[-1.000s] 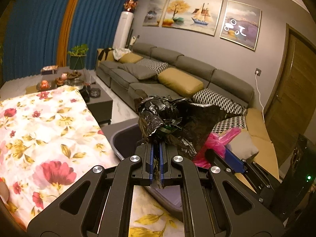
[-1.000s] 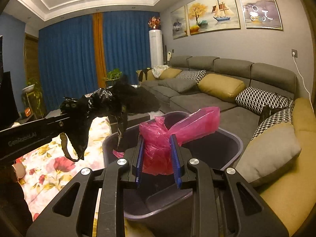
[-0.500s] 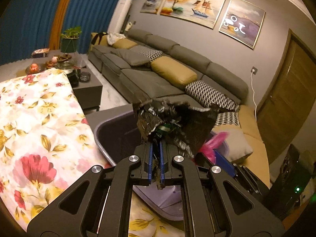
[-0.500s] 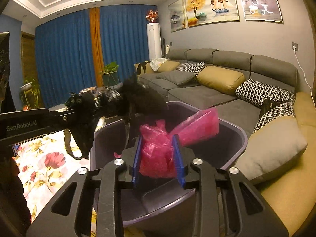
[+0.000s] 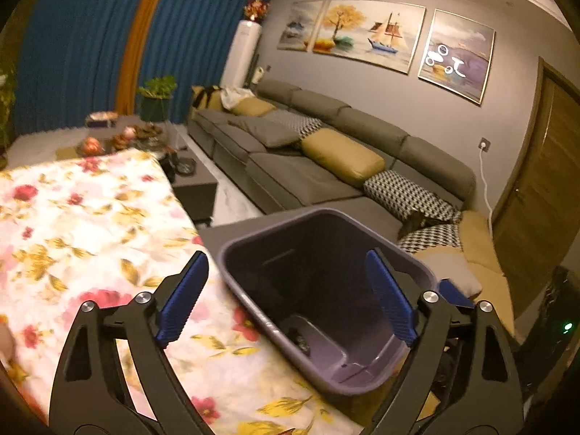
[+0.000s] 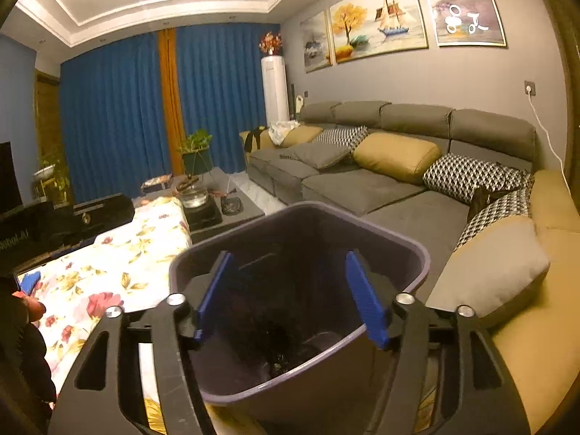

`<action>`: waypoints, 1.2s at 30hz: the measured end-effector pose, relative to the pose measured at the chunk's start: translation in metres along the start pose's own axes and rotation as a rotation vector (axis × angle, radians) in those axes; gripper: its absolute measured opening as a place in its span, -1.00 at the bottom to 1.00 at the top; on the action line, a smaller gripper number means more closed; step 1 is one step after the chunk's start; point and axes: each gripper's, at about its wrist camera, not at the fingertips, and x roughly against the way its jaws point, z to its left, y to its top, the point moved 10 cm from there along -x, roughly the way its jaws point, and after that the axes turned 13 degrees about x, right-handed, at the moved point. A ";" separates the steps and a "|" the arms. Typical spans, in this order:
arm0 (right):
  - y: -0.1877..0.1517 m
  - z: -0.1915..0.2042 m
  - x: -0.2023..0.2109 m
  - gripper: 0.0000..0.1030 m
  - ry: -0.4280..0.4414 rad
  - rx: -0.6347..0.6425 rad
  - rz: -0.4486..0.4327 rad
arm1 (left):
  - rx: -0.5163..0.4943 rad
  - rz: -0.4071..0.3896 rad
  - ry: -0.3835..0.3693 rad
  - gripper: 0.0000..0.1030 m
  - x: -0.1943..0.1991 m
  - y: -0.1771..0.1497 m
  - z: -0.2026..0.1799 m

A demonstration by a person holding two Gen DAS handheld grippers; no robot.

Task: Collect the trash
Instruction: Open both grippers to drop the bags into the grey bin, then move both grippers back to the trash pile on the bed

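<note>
Dark trash point(image 6: 275, 348) lay at the bottom of the purple bin point(image 5: 232, 272), details too dim to make out. Left gripper point(image 5: 286, 297) hung over the bin, jaws just spread wide, nothing between them. Right gripper point(image 6: 290, 297) also over the bin's mouth, jaws just parted, empty. Bin stood at the edge of the floral cloth point(image 5: 90, 217). Beyond the bin, the grey sofa point(image 6: 380, 181) with cushions.

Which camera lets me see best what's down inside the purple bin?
The left wrist view: it looks down past the rim of the purple bin to its floor, where a small dark scrap lies. The right wrist view shows the bin too, but its inside is mostly dark.
</note>
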 end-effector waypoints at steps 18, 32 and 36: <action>0.002 0.066 0.083 0.83 0.101 0.024 -0.082 | 0.030 -0.172 0.248 0.79 0.158 -0.022 0.087; -0.020 0.165 0.132 0.83 0.229 0.070 -0.070 | 0.092 -0.240 0.485 0.79 0.256 -0.040 0.179; -0.024 0.187 0.139 0.83 0.262 0.096 -0.061 | 0.105 -0.253 0.503 0.79 0.270 -0.043 0.191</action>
